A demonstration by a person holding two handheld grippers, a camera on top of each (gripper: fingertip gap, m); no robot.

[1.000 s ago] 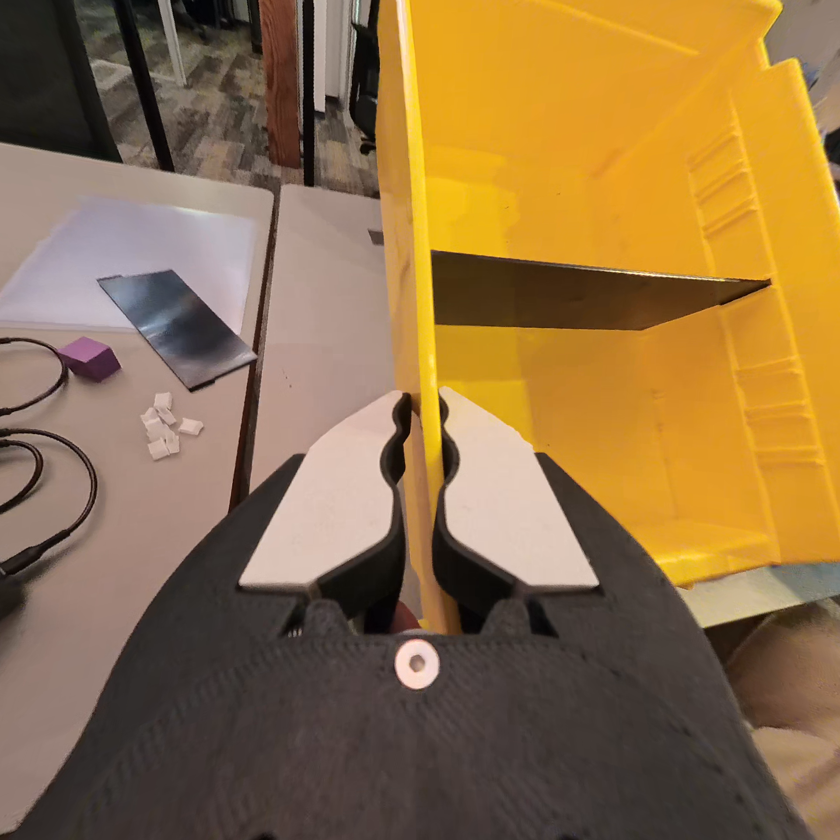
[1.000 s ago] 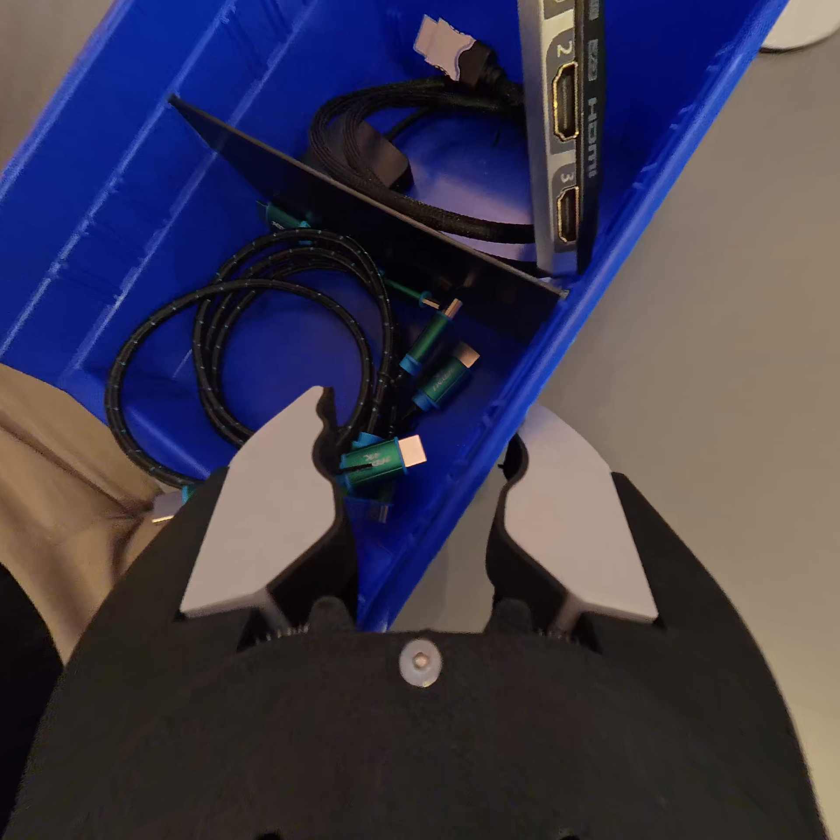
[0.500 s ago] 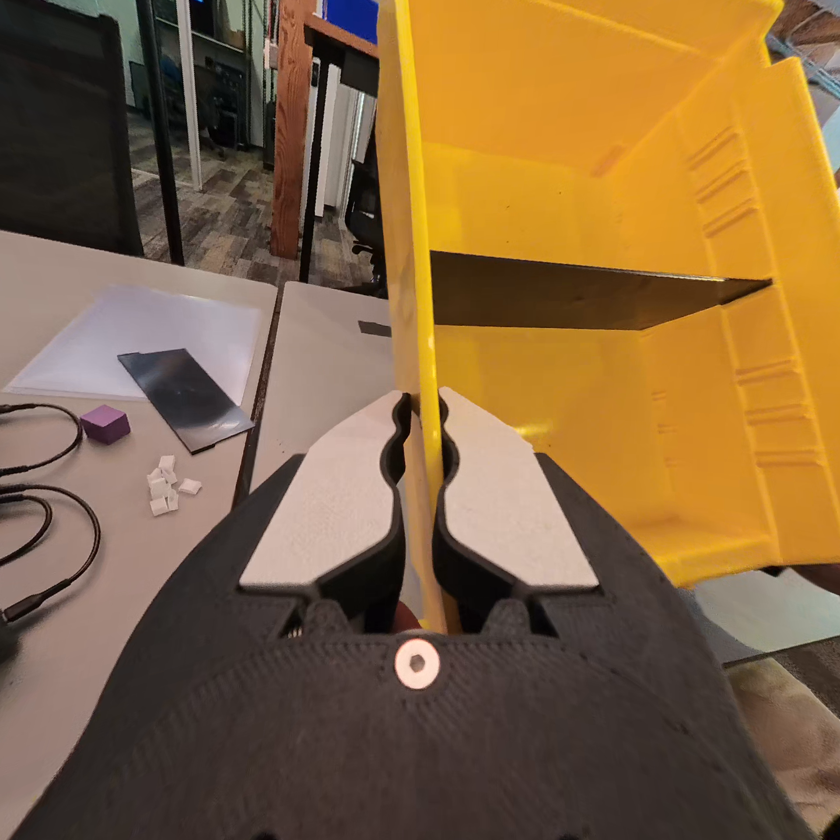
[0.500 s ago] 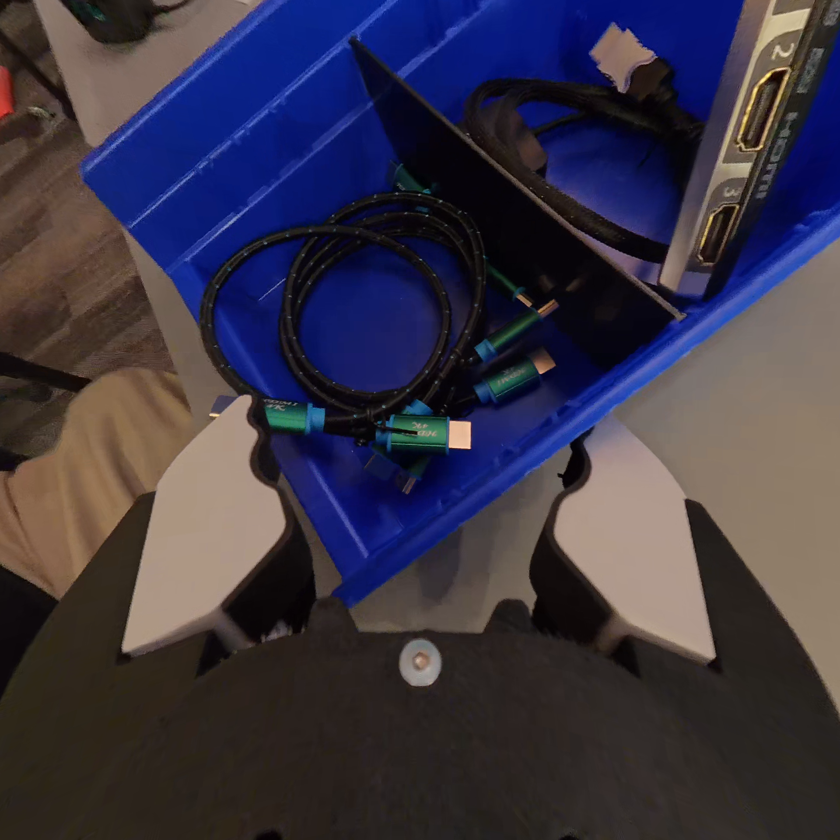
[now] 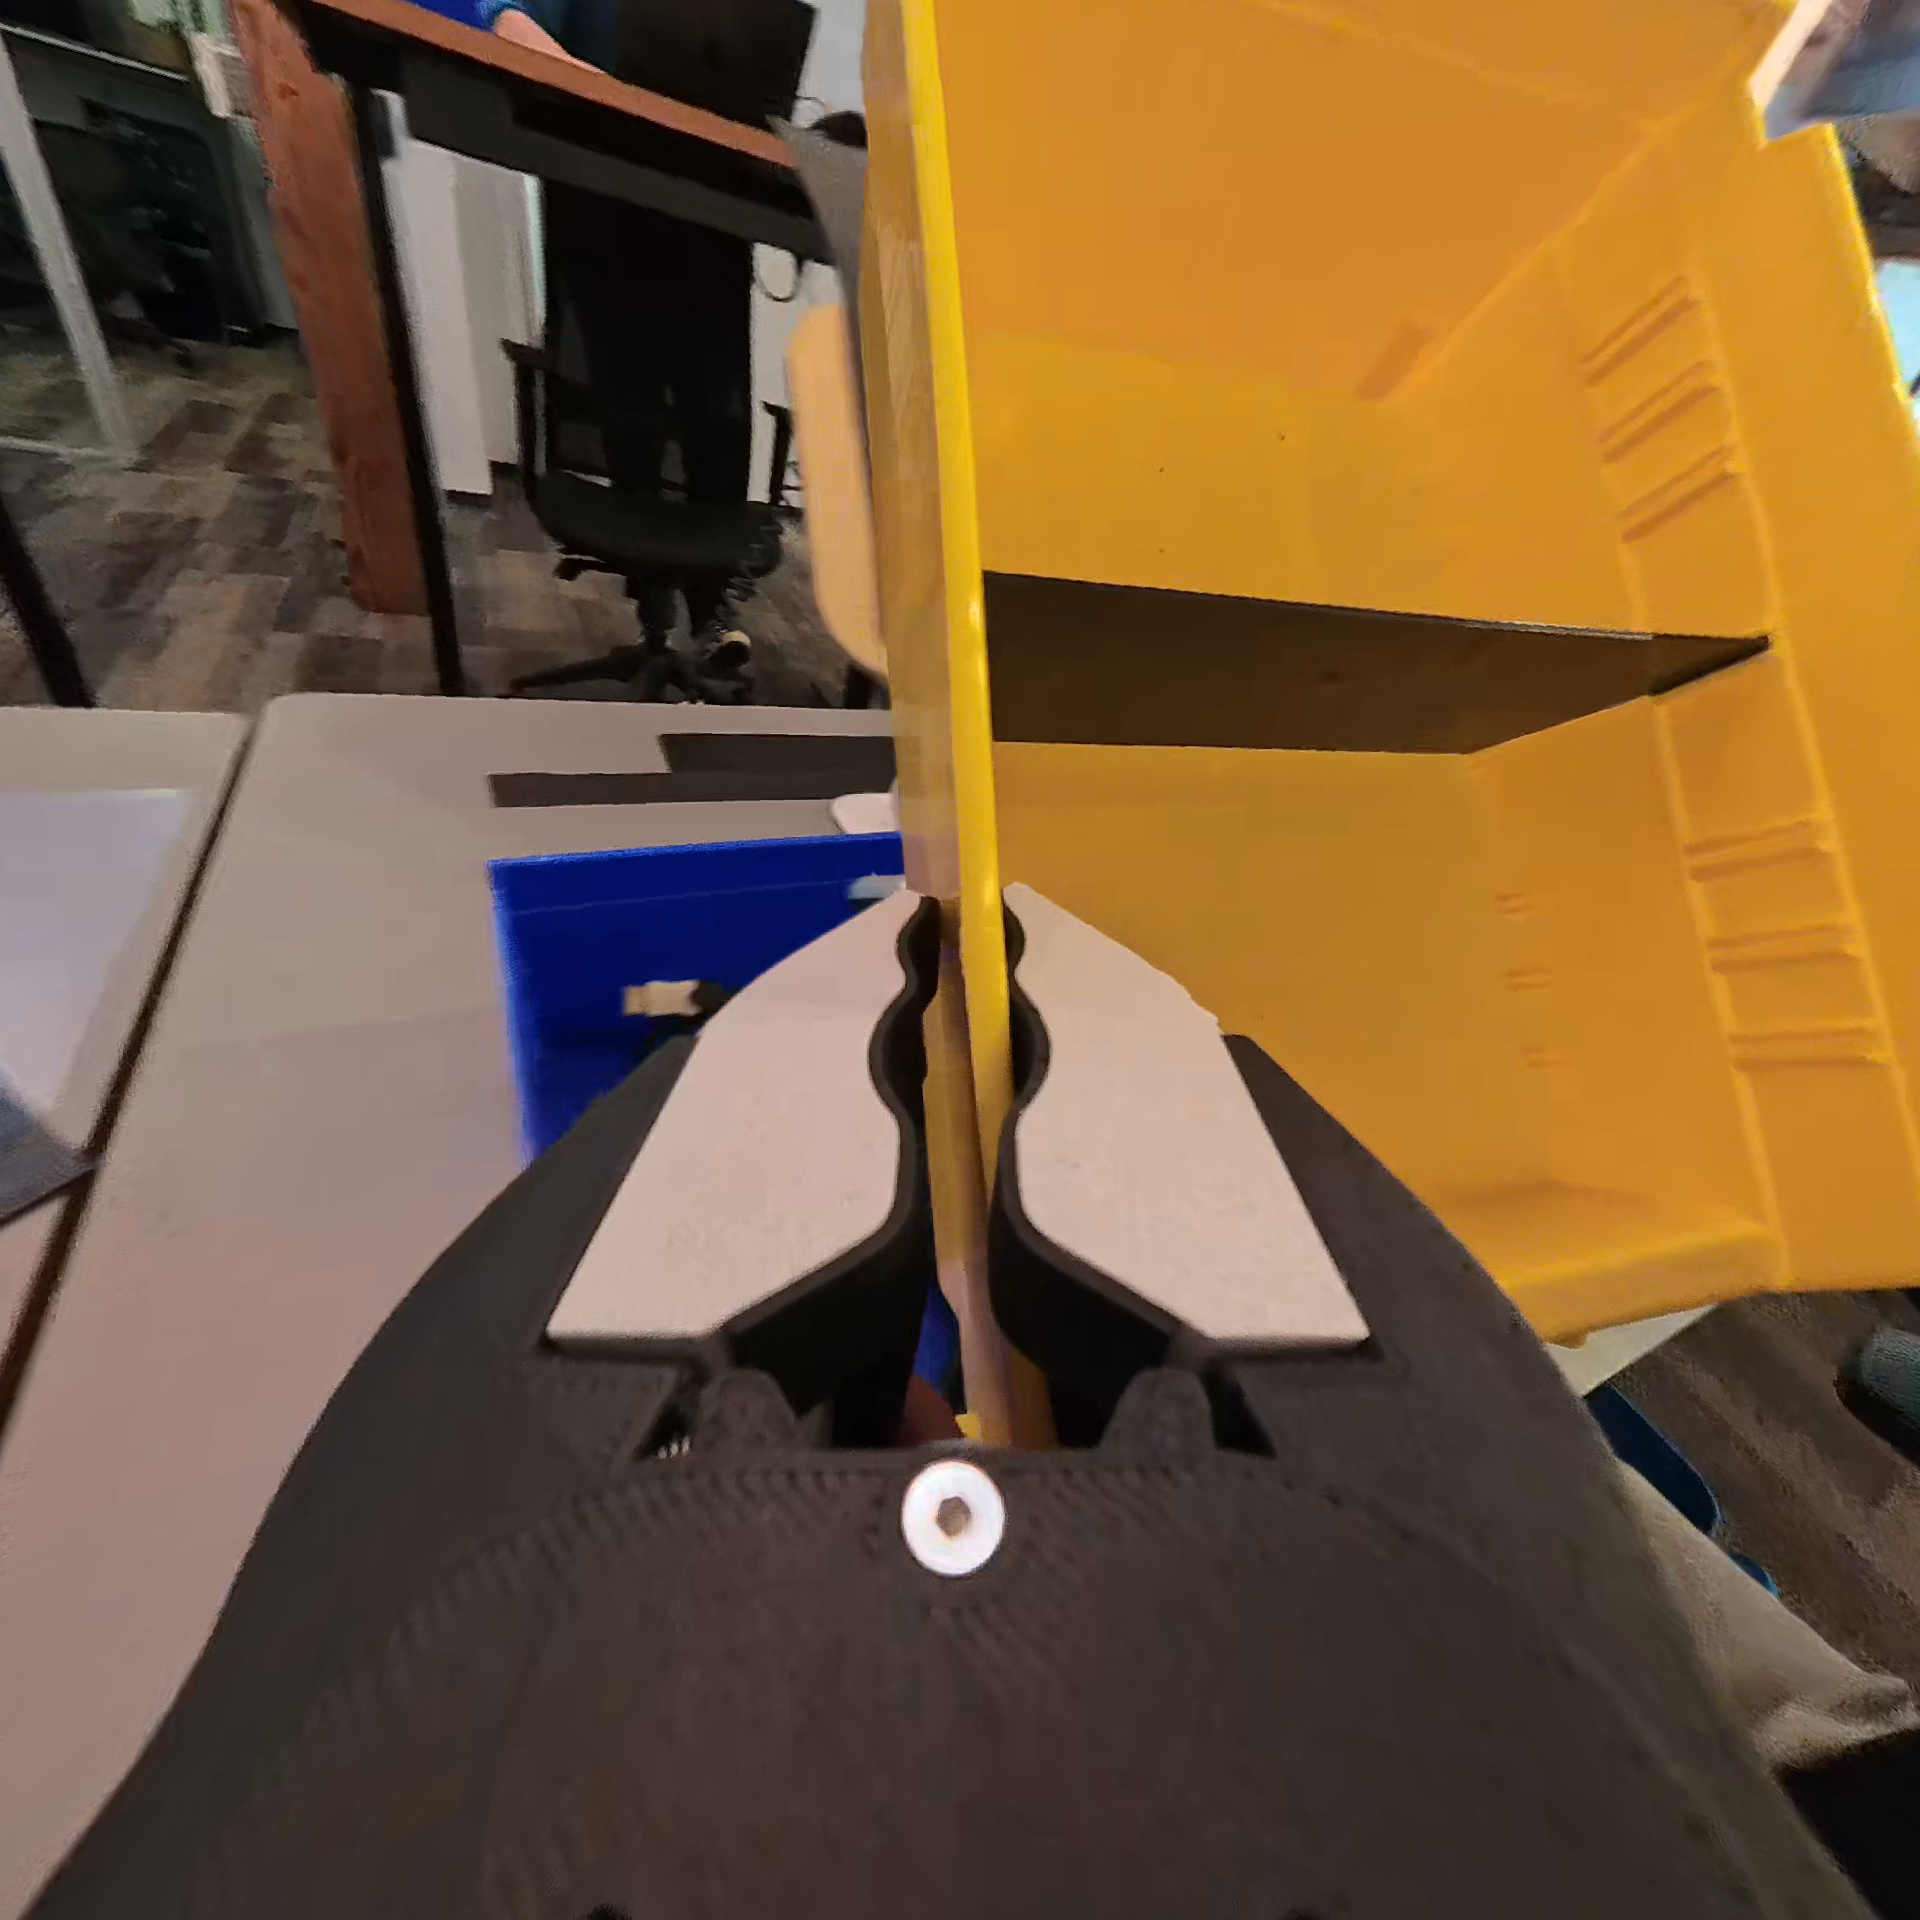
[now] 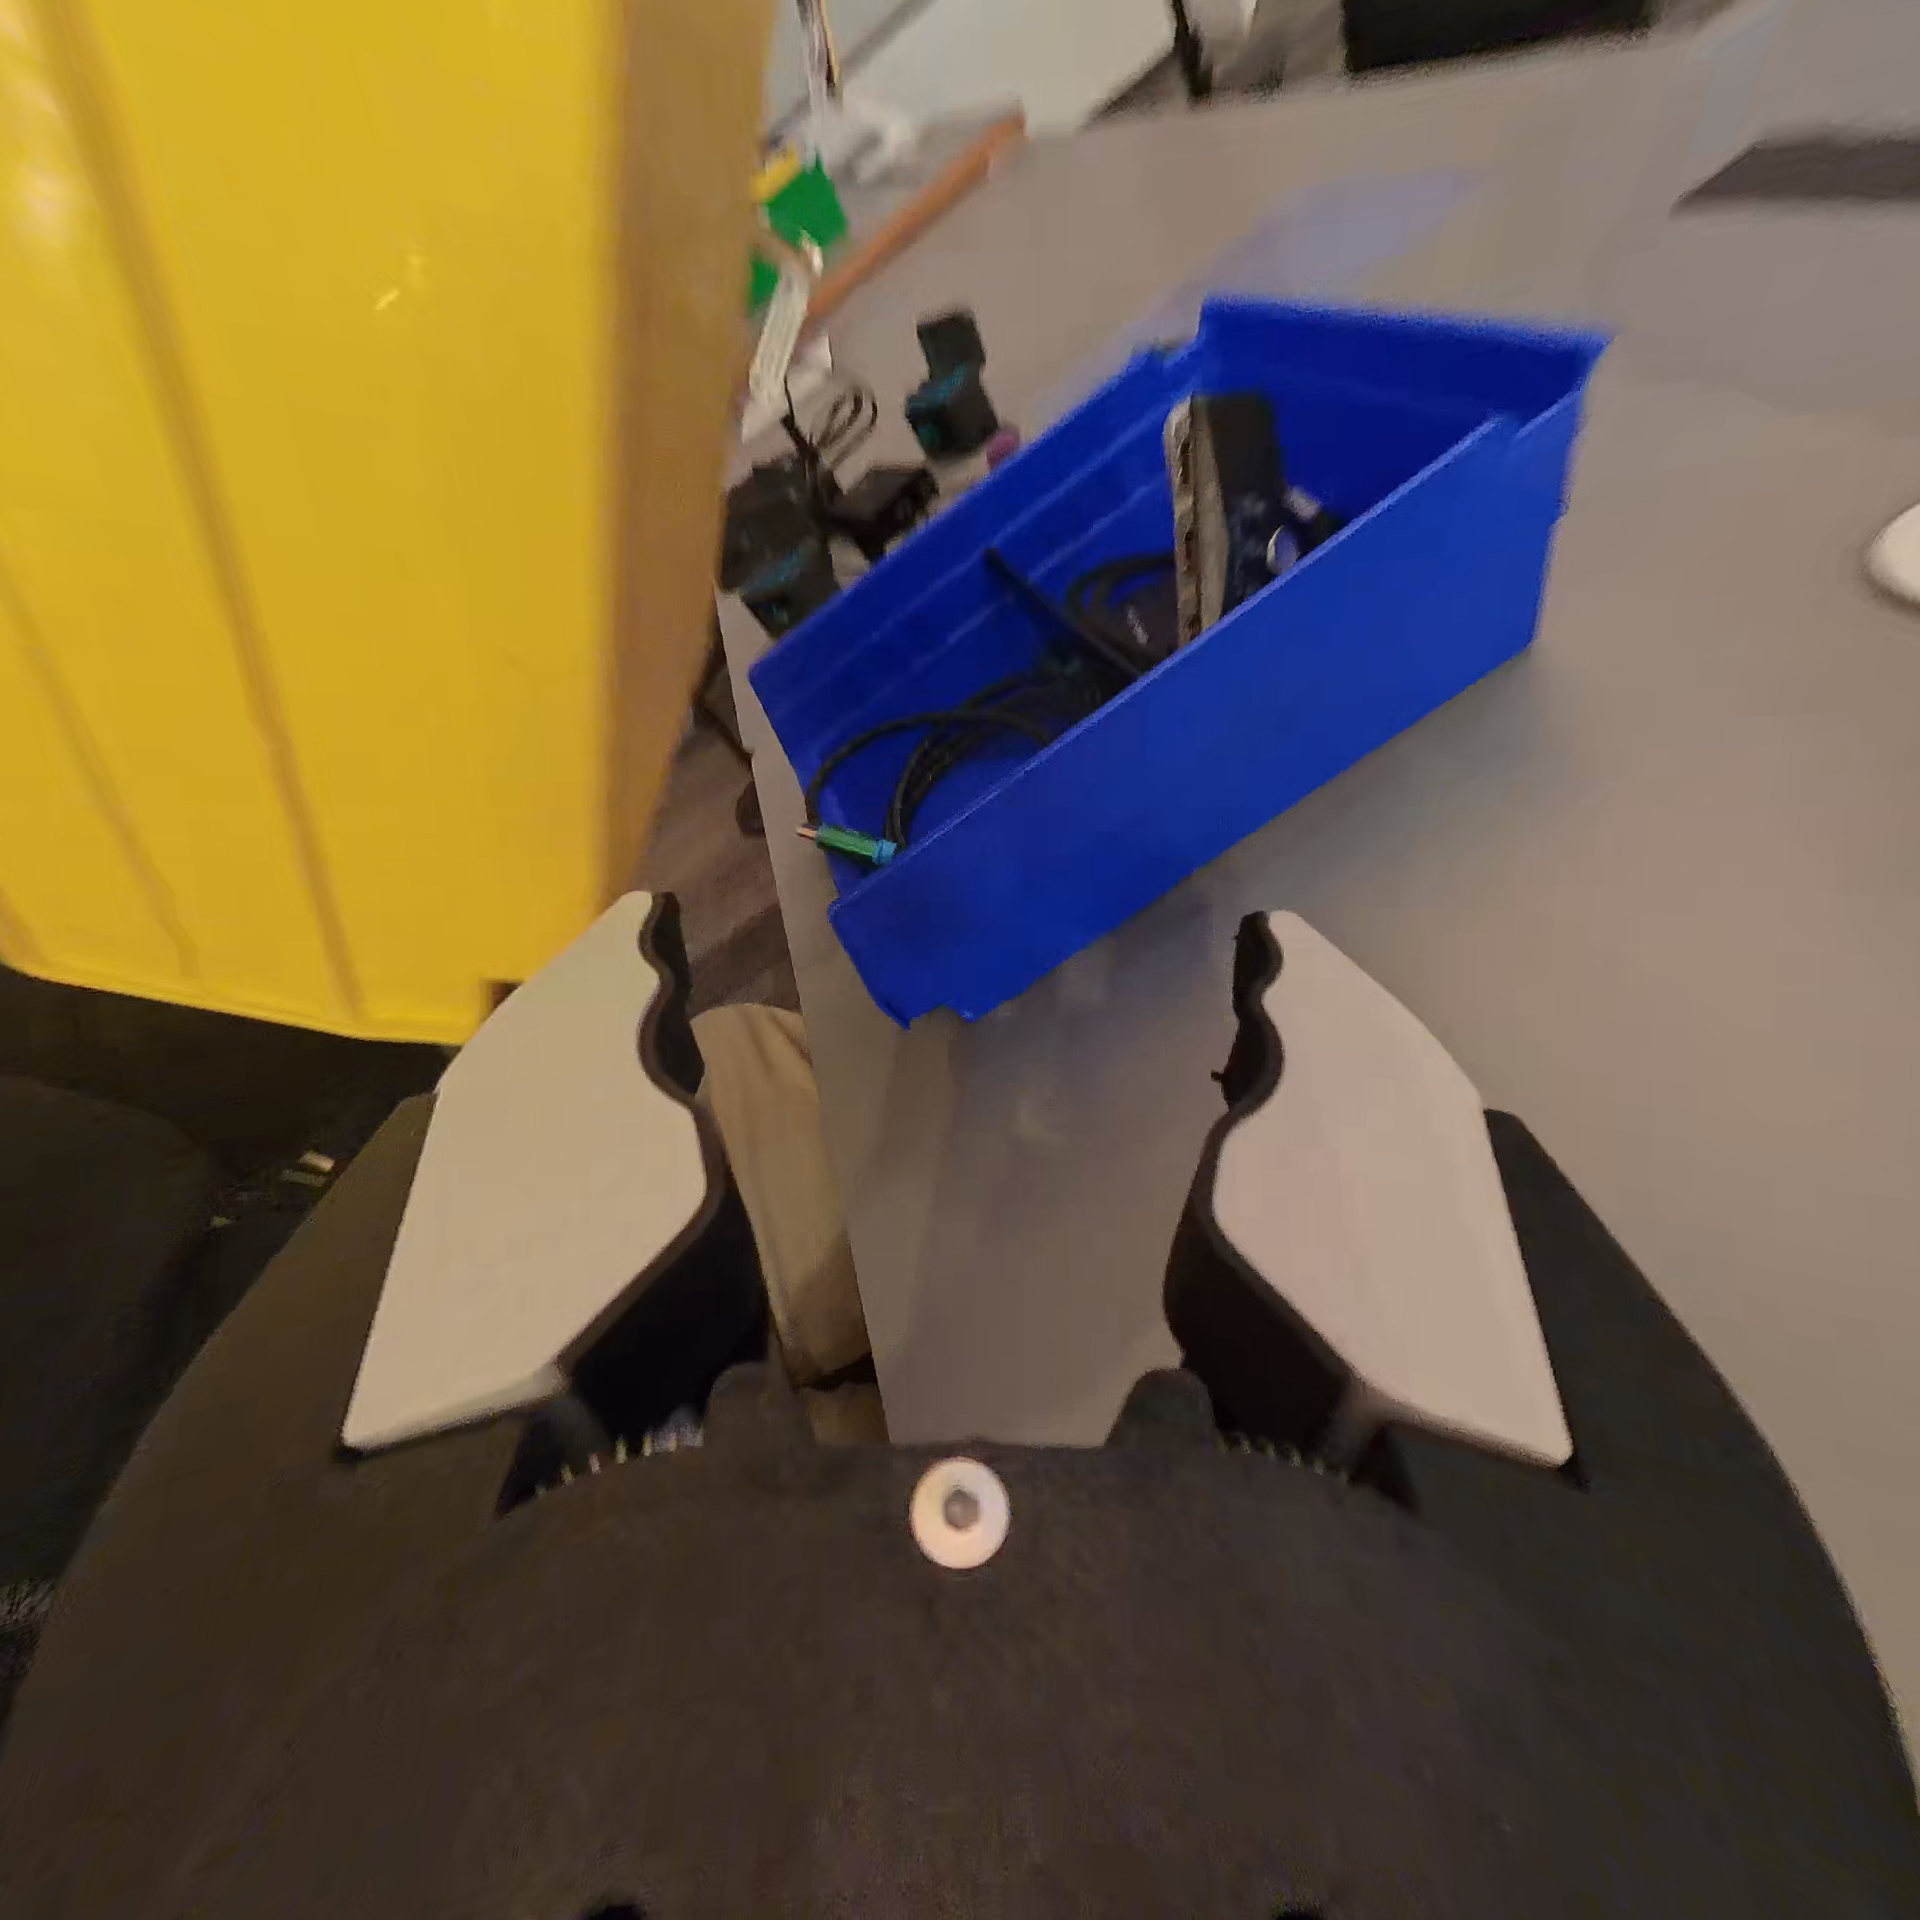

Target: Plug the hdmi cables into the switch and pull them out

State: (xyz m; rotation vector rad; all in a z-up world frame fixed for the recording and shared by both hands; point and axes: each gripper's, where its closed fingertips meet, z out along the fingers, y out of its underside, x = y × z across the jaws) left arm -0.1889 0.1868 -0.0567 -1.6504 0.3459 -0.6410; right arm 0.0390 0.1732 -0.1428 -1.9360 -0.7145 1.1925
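Note:
My left gripper (image 5: pixel 961 914) is shut on the side wall of an empty yellow bin (image 5: pixel 1351 468) with a black divider (image 5: pixel 1299 665), held up in the air. The yellow bin also fills the left of the right wrist view (image 6: pixel 312 468). A blue bin (image 6: pixel 1195 748) sits on the grey table near its corner; it also shows in the left wrist view (image 5: pixel 665 956). Inside it lie coiled black HDMI cables (image 6: pixel 935 748) with green plugs (image 6: pixel 852 844) and the HDMI switch (image 6: pixel 1216 488) leaning upright behind a black divider. My right gripper (image 6: pixel 961 945) is open and empty, just short of the blue bin.
The grey table (image 6: pixel 1507 987) has bare surface right of the blue bin. Small black devices (image 6: pixel 810 520) and cables lie at its far left. A white object (image 6: pixel 1896 556) sits at the right edge. An office chair (image 5: pixel 655 499) and a wooden desk (image 5: pixel 436 125) stand beyond. Spacing between my two grippers at the tips: around 25 cm.
My right gripper has pulled back from the blue bin and opened wider; the bin now sits farther off on the table. My left gripper has lifted and tilted up with the yellow bin.

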